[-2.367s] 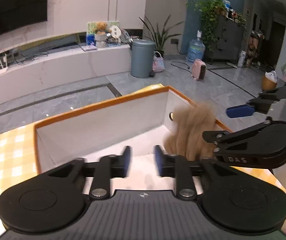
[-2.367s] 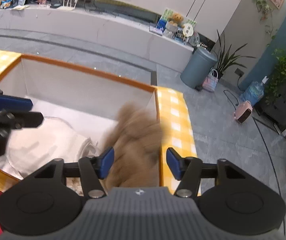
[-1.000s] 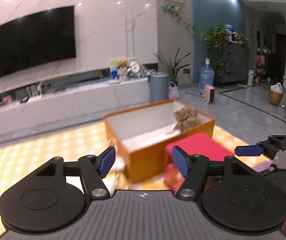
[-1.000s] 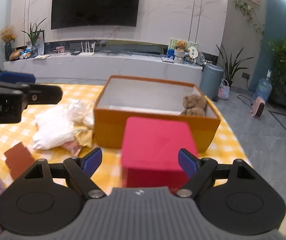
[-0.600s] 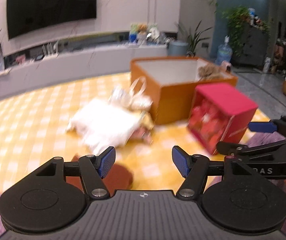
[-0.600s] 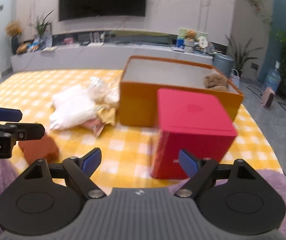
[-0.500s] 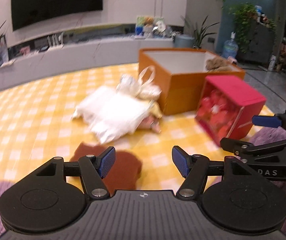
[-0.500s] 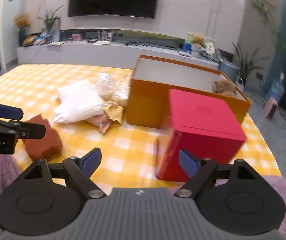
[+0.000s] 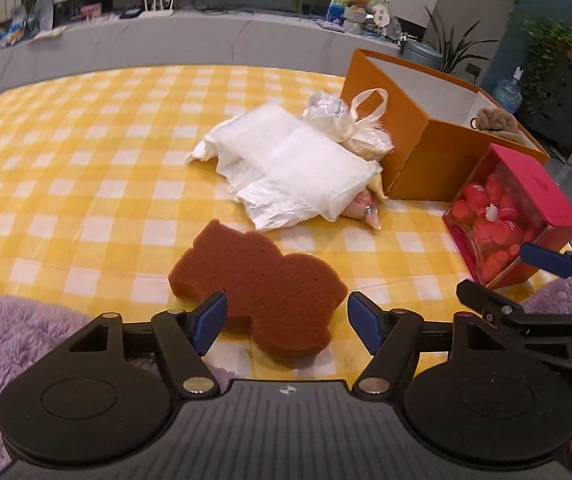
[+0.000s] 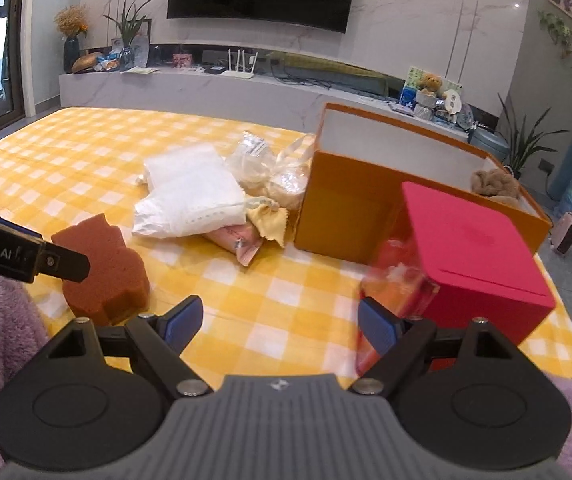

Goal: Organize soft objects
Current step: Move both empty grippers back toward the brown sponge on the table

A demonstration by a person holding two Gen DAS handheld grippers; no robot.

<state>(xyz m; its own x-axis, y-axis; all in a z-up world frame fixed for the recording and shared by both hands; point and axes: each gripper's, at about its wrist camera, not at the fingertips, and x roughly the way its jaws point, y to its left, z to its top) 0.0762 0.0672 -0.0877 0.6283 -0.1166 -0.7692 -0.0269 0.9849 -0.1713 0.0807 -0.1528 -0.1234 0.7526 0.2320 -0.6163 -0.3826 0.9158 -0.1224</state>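
Brown sponge (image 9: pixel 258 280), flat, porous, lobed outline like a bear cutout, lies on the yellow-white checked cloth (image 9: pixel 86 152) near its front edge, just ahead of the left gripper (image 9: pixel 287 320). Left jaws wide apart, holding nothing; blue pads sit either side of the sponge's near edge, contact unclear.

Right gripper (image 10: pixel 280 322) also spread wide and empty, above bare cloth between the sponge and the red box (image 10: pixel 470 248).

Mid-cloth: pile of soft stuff, a folded white textile (image 9: pixel 294 168), crinkly clear plastic bags (image 9: pixel 334 114) and a pink pouch (image 9: pixel 362 206), touching the orange open-top box (image 9: pixel 418 160) by the right edge. Fuzzy brown plush toy (image 9: pixel 494 119) is inside that box at its far right corner. Red box has a clear front panel, red round pieces inside.

Shaggy purple fabric (image 9: pixel 14 344) along the front edge.
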